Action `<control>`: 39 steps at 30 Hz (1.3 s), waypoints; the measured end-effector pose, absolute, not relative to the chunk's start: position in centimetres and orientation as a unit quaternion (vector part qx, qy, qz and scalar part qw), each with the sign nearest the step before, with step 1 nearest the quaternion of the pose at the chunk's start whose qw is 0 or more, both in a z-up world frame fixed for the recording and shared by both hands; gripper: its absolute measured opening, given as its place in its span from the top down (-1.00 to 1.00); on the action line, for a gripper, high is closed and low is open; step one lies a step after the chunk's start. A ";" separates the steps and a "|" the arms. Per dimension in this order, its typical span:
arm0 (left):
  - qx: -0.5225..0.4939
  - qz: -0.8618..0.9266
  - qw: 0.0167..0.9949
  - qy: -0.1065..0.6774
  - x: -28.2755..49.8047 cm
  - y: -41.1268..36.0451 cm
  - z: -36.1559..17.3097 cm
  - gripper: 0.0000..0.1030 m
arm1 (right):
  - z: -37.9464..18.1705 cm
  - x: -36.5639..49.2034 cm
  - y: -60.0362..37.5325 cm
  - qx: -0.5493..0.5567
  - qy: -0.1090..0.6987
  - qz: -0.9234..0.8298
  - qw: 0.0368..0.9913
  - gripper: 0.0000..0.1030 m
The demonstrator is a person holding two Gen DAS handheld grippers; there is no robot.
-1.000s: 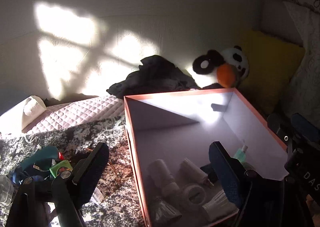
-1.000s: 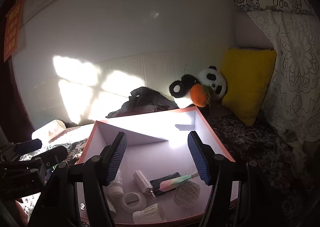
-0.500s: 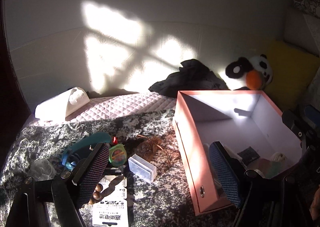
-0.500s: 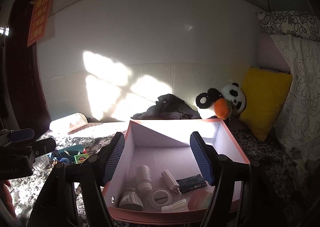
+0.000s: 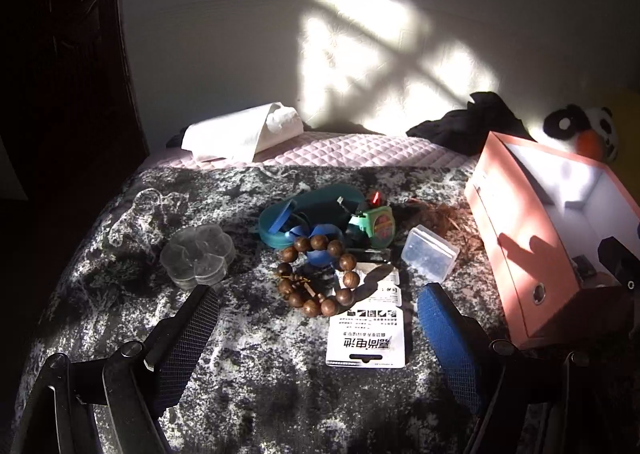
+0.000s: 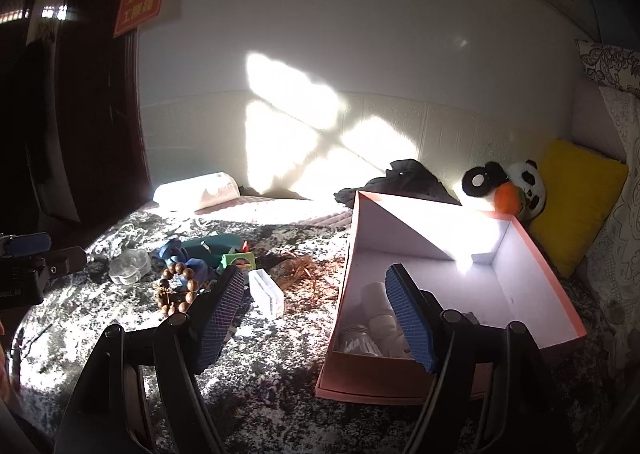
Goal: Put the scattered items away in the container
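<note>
Clear plastic, a flower-shaped case (image 5: 198, 256) lies leftmost on the marbled bed cover; then wooden beads (image 5: 316, 276), a battery card (image 5: 366, 338) and the pink box (image 6: 452, 282). We hold our left gripper (image 5: 316, 338) and right gripper (image 6: 316, 318) with fingers spread, empty.

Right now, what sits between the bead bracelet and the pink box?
In the left wrist view, a small clear plastic case lies between the bracelet and the box, with a brown fibre tangle just behind it.
</note>
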State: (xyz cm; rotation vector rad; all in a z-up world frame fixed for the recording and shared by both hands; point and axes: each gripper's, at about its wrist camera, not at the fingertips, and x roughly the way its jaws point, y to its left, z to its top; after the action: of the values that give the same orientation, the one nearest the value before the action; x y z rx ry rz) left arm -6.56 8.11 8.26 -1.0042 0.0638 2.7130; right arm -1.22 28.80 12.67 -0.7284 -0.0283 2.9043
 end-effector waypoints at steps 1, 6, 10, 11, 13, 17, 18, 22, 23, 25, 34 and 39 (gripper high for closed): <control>-0.350 0.929 0.119 0.020 -6.6 7.4 7.6 -0.66 | 12.2 -1.5 27.8 -0.249 -0.020 0.966 0.063 -0.48; -0.377 0.921 0.100 0.011 -7.1 5.2 4.5 -0.66 | 9.6 -3.0 23.7 -0.277 -0.058 0.959 0.025 -0.48; -0.396 0.913 0.095 0.009 -8.0 5.2 2.5 -0.66 | 8.0 -4.8 23.1 -0.300 -0.051 0.952 0.017 -0.48; -0.400 0.911 0.096 0.009 -8.3 5.3 2.1 -0.66 | 7.7 -5.3 23.1 -0.306 -0.047 0.951 0.017 -0.48; -0.408 0.908 0.098 0.010 -8.9 5.7 1.2 -0.66 | 7.0 -6.3 23.2 -0.317 -0.037 0.947 0.016 -0.48; -0.423 0.900 0.104 0.007 -10.5 6.6 -0.3 -0.66 | 5.7 -8.2 23.6 -0.337 -0.018 0.941 0.016 -0.49; -0.427 0.898 0.107 0.005 -10.9 6.9 -0.7 -0.66 | 5.5 -8.7 23.8 -0.341 -0.013 0.940 0.017 -0.49; -0.438 0.891 0.118 0.004 -12.6 8.1 -1.9 -0.66 | 4.4 -10.7 24.7 -0.355 -0.009 0.935 0.024 -0.49; -0.439 0.890 0.120 0.005 -12.9 8.4 -2.1 -0.66 | 4.2 -11.1 24.8 -0.357 -0.011 0.934 0.025 -0.49; -0.443 0.888 0.126 0.004 -13.7 9.1 -2.6 -0.66 | 3.7 -11.9 25.0 -0.362 -0.019 0.932 0.029 -0.49; -0.469 0.871 0.147 0.001 -17.3 12.2 -5.5 -0.66 | 2.1 -15.4 26.3 -0.374 -0.036 0.926 0.039 -0.49; -0.481 0.864 0.149 -0.004 -19.0 13.1 -6.8 -0.66 | 0.6 -17.2 27.1 -0.387 -0.055 0.919 0.054 -0.49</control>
State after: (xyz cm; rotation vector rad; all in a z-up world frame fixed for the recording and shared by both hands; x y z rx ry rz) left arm -19.04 13.13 -6.78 -1.3811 -0.0103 2.4840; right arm -17.22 27.07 0.57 -1.1747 -0.1670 2.7916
